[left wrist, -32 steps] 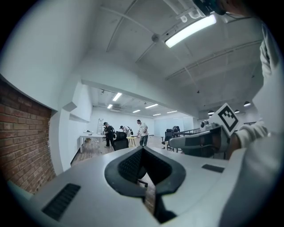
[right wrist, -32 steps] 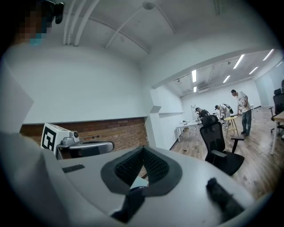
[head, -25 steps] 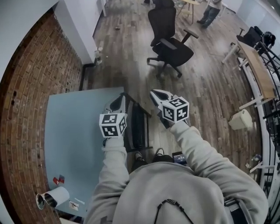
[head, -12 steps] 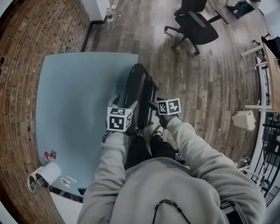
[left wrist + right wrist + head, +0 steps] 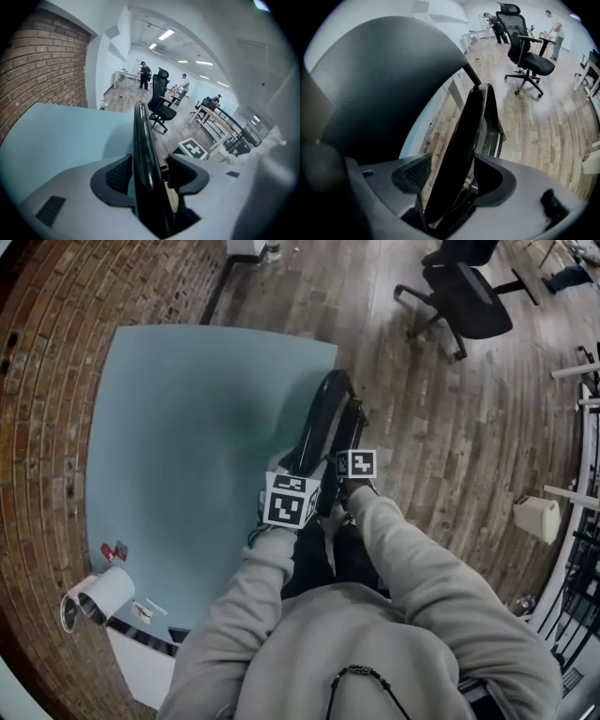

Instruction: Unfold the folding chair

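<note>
The folded black folding chair stands on the wood floor beside a pale blue table. My left gripper straddles the thin top edge of its backrest. Its jaws are closing, and slim gaps still show beside both pads. My right gripper straddles the black seat panel, jaws opening, pads clear of it. The dark padded backrest fills the left of the right gripper view. In the head view both marker cubes sit close together over the chair's near end, and the fingertips are hidden.
A black office chair stands on the floor beyond. A white roll and small red items lie at the table's near corner. A white bin is at the right. People stand far off.
Both grippers have dropped from above the chair onto its top edges, the right one further. Their jaws have spread around the panels. The head view has tilted down toward the table.
</note>
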Demonstrator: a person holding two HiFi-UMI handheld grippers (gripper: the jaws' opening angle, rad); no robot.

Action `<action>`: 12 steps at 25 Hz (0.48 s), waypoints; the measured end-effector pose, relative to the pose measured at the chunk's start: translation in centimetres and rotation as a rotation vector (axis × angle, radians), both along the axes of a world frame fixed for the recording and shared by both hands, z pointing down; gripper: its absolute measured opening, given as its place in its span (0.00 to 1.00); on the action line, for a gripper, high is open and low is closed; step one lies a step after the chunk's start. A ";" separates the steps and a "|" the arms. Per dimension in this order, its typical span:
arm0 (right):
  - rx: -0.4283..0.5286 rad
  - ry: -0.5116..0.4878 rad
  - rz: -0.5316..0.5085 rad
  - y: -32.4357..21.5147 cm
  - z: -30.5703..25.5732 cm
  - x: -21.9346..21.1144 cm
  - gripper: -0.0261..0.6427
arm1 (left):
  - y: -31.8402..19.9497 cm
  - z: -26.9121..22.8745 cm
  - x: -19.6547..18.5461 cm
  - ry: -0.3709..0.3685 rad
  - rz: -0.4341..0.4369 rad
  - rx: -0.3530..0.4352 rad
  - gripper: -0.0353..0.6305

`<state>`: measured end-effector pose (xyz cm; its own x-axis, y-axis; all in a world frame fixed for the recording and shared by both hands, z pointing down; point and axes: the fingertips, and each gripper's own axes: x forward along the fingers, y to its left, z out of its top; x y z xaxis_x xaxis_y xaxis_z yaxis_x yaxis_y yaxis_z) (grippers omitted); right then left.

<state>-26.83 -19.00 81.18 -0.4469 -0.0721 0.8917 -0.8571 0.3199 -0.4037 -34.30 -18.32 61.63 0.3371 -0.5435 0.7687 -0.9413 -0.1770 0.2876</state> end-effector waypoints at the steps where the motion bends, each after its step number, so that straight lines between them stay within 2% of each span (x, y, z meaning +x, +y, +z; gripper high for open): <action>1: -0.001 0.022 0.001 -0.1 0.6 -0.1 0.45 | 0.0 0.2 0.2 -0.014 0.001 -0.006 0.40; 3: 0.008 0.058 -0.008 -0.6 2.1 -0.3 0.45 | -0.1 0.7 0.2 -0.023 -0.010 -0.023 0.33; 5: -0.003 0.049 -0.027 -0.5 3.2 -0.9 0.44 | -0.2 0.7 -0.1 0.004 -0.038 -0.040 0.23; 6: -0.026 0.026 -0.032 -0.1 3.5 -1.1 0.41 | -0.2 0.7 -0.1 0.018 -0.045 -0.046 0.21; 7: -0.050 -0.006 -0.030 0.2 3.6 -1.2 0.32 | -0.3 0.7 -0.1 0.029 -0.048 -0.050 0.20; 8: -0.066 -0.038 -0.028 0.3 3.5 -1.1 0.30 | -0.4 0.7 -0.1 0.038 -0.048 -0.053 0.20; 12: -0.099 -0.069 -0.038 0.9 3.1 0.1 0.29 | -0.1 0.6 0.3 0.066 -0.049 -0.065 0.18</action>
